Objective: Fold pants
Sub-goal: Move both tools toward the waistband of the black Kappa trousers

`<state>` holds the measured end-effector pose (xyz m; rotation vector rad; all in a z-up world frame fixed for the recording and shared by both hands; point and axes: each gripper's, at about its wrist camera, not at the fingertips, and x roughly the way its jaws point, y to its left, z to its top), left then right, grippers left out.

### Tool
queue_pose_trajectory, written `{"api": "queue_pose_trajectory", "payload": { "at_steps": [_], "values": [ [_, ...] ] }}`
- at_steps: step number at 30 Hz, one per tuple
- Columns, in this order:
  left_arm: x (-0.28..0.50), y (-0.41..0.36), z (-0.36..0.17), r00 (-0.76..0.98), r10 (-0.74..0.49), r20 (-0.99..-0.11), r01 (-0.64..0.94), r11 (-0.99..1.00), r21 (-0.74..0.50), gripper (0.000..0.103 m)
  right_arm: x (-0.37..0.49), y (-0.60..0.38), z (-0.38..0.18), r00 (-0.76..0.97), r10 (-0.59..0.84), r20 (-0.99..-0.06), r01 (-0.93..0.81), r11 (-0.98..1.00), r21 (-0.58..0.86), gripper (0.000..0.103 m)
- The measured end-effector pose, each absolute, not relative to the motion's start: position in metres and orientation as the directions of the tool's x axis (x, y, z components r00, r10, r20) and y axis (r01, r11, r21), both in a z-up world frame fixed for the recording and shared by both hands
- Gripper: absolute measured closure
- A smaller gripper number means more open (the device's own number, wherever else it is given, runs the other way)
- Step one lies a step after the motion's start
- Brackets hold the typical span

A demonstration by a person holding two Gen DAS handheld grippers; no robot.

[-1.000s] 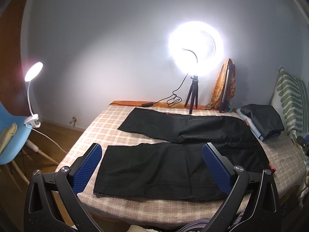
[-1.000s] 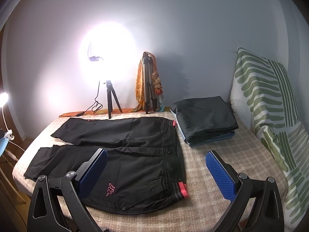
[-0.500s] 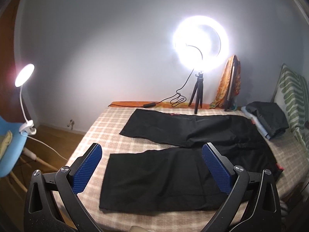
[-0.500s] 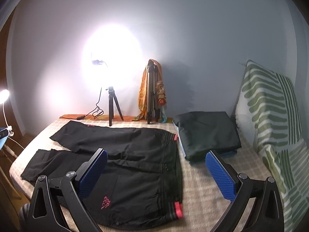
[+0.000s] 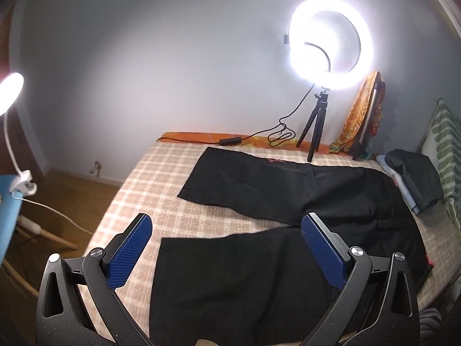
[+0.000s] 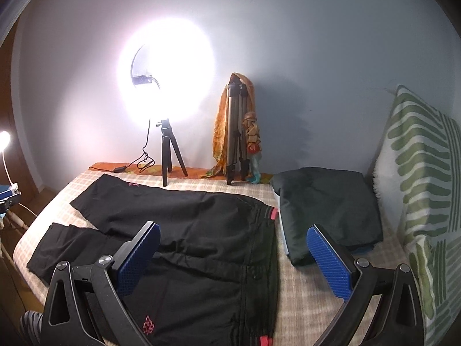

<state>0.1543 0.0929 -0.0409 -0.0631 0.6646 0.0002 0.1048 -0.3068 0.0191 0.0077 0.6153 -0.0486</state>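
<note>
Black pants (image 5: pixel 259 265) lie flat on the checked bed cover (image 5: pixel 149 184), legs spread apart toward the left, waistband with red tags to the right (image 6: pixel 270 213). My left gripper (image 5: pixel 226 248) hovers open above the near leg's hem end, with nothing between its blue pads. In the right wrist view the pants (image 6: pixel 201 230) spread from the waistband leftward. My right gripper (image 6: pixel 233 256) stands open over the waistband area, holding nothing.
A lit ring light on a small tripod (image 5: pixel 317 127) stands at the bed's far edge, its cable (image 5: pixel 276 135) beside it. A folded tripod with an orange scarf (image 6: pixel 236 132) leans on the wall. Folded dark clothes (image 6: pixel 328 207) and a green-striped pillow (image 6: pixel 423 178) lie right. A clip lamp (image 5: pixel 11 92) stands left.
Both grippers have come closer and lower over the pants, which now fill more of each view. The pants lie unchanged, and both grippers stay open.
</note>
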Motion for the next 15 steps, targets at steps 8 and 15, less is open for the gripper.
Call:
{"api": "queue_pose_trajectory", "payload": {
  "at_steps": [8, 15],
  "values": [
    [0.216, 0.108, -0.049, 0.760, -0.025, -0.650, -0.016, 0.998, -0.057, 0.000, 0.169, -0.303, 0.015, 0.793, 0.008, -0.609, -0.037, 0.999, -0.035, 0.000],
    [0.272, 0.121, -0.058, 0.731, -0.032, -0.682, -0.020, 0.998, -0.067, 0.002, 0.221, -0.292, -0.005, 0.764, 0.056, -0.643, -0.089, 0.996, -0.019, 0.000]
  ]
}}
